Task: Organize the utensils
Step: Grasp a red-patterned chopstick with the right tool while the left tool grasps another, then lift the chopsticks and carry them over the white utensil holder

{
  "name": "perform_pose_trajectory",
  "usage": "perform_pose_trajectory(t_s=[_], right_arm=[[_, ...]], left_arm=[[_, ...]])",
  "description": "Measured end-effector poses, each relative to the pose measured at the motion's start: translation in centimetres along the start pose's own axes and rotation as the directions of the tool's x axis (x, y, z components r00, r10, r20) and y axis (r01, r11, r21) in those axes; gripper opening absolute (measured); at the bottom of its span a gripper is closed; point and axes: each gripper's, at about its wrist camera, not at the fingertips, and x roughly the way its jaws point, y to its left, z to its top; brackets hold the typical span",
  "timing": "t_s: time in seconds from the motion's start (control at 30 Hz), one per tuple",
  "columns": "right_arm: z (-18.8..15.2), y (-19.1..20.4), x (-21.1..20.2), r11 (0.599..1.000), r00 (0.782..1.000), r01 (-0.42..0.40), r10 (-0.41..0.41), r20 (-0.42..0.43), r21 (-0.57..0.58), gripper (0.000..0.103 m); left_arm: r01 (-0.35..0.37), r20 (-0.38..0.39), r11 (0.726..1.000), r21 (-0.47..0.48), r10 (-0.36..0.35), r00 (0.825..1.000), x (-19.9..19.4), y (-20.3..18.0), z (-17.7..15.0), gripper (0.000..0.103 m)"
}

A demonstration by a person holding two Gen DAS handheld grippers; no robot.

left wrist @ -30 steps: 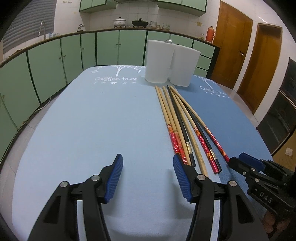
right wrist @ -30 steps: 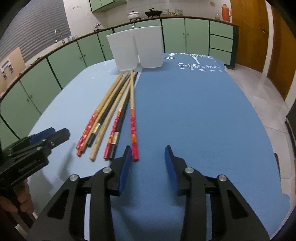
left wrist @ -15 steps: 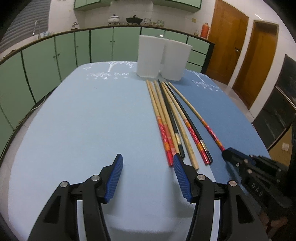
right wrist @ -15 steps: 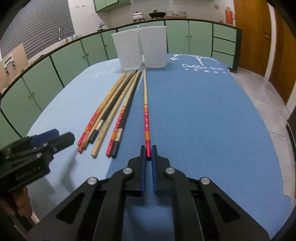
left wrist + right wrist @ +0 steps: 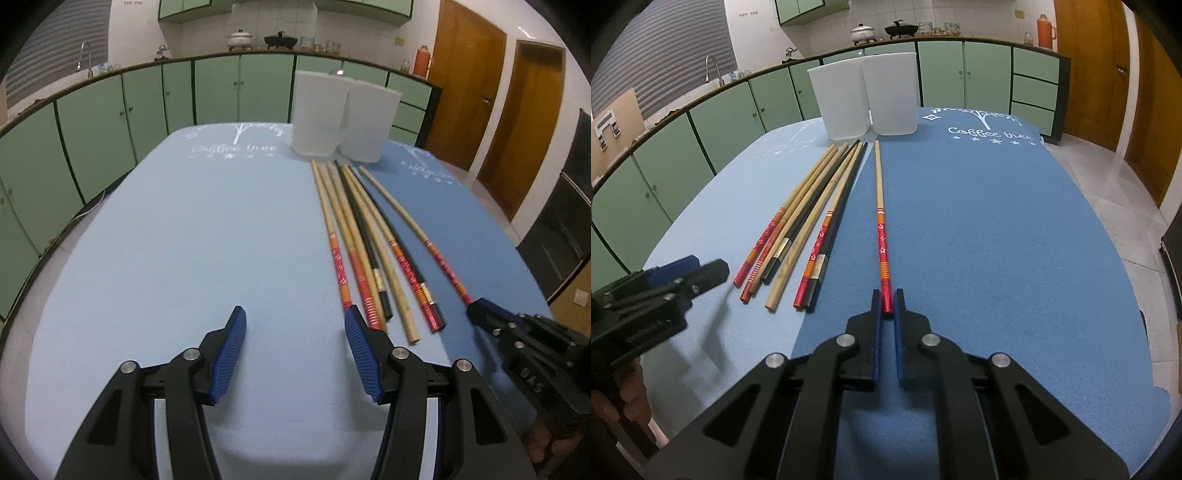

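Several long chopsticks (image 5: 798, 229) (image 5: 365, 240) lie in a loose bundle on the blue tablecloth. One red-handled chopstick (image 5: 880, 221) (image 5: 417, 232) lies apart to their right, pointing at the cups. My right gripper (image 5: 886, 302) (image 5: 480, 308) is shut on its red end. Left of the bundle's near ends, my left gripper (image 5: 295, 325) (image 5: 698, 267) stands open with nothing between its fingers, just above the cloth. Two white cups (image 5: 862, 94) (image 5: 343, 114) stand side by side at the far end of the chopsticks.
The table (image 5: 997, 221) wears two cloths, light blue on the left and darker blue on the right. Green cabinets (image 5: 110, 125) curve round behind, with a sink and pots on the counter. Wooden doors (image 5: 509, 110) stand at the right.
My right gripper has closed on the red end of the rightmost chopstick and drawn it away from the bundle to the right. The left gripper has hardly moved.
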Motion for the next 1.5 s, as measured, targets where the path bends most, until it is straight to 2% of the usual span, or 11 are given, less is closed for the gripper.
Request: perform_pose_trajectory(t_s=[0.23, 0.33, 0.4, 0.53, 0.6, 0.63, 0.8, 1.03, 1.27, 1.5], right_arm=[[-0.1, 0.0, 0.0, 1.0, 1.0, 0.0, 0.0, 0.001, -0.002, 0.005], [-0.1, 0.0, 0.0, 1.0, 1.0, -0.002, 0.002, 0.003, 0.0, 0.006], [-0.1, 0.0, 0.0, 1.0, 1.0, -0.003, 0.003, 0.005, 0.005, 0.006], [-0.1, 0.1, 0.1, 1.0, 1.0, 0.001, -0.001, 0.013, 0.007, 0.007], [0.0, 0.1, 0.2, 1.0, 1.0, 0.001, -0.001, 0.015, 0.012, 0.006], [0.1, 0.1, 0.2, 1.0, 1.0, 0.0, 0.0, 0.015, 0.014, 0.006], [0.5, -0.1, -0.2, 1.0, 1.0, -0.019, 0.019, 0.017, 0.024, 0.005], [1.7, -0.3, -2.2, 0.999, 0.998, -0.033, 0.031, 0.047, 0.023, 0.005], [4.4, -0.2, -5.9, 0.999, 0.989, -0.046, 0.045, 0.138, 0.001, 0.005], [8.3, -0.6, -9.1, 0.996, 0.971, -0.084, 0.083, 0.225, -0.003, 0.005]], left_arm=[[0.016, -0.025, 0.999, 0.041, -0.015, 1.0, 0.8, -1.4, -0.6, 0.053], [-0.003, -0.011, 0.999, 0.047, 0.003, 1.0, 0.9, -1.4, -0.6, 0.046], [-0.008, -0.007, 0.999, 0.036, 0.008, 1.0, 1.0, -1.2, -0.5, 0.036], [-0.012, -0.001, 1.0, 0.022, 0.012, 1.0, 1.3, -1.2, -0.1, 0.023], [-0.008, 0.002, 1.0, 0.021, 0.008, 1.0, 1.5, -1.4, 0.0, 0.01], [-0.007, 0.002, 1.0, 0.02, 0.007, 1.0, 1.6, -1.5, 0.0, 0.007], [0.005, 0.007, 1.0, 0.022, -0.005, 1.0, 1.5, -1.8, 0.3, 0.006], [0.01, 0.047, 0.999, 0.043, -0.012, 0.999, -1.2, -1.6, 1.4, 0.006], [0.008, 0.13, 0.999, 0.052, -0.015, 0.991, -4.7, -1.3, 3.8, 0.006], [0.025, 0.236, 0.998, 0.051, -0.036, 0.971, -8.2, -1.4, 7.3, 0.006]])
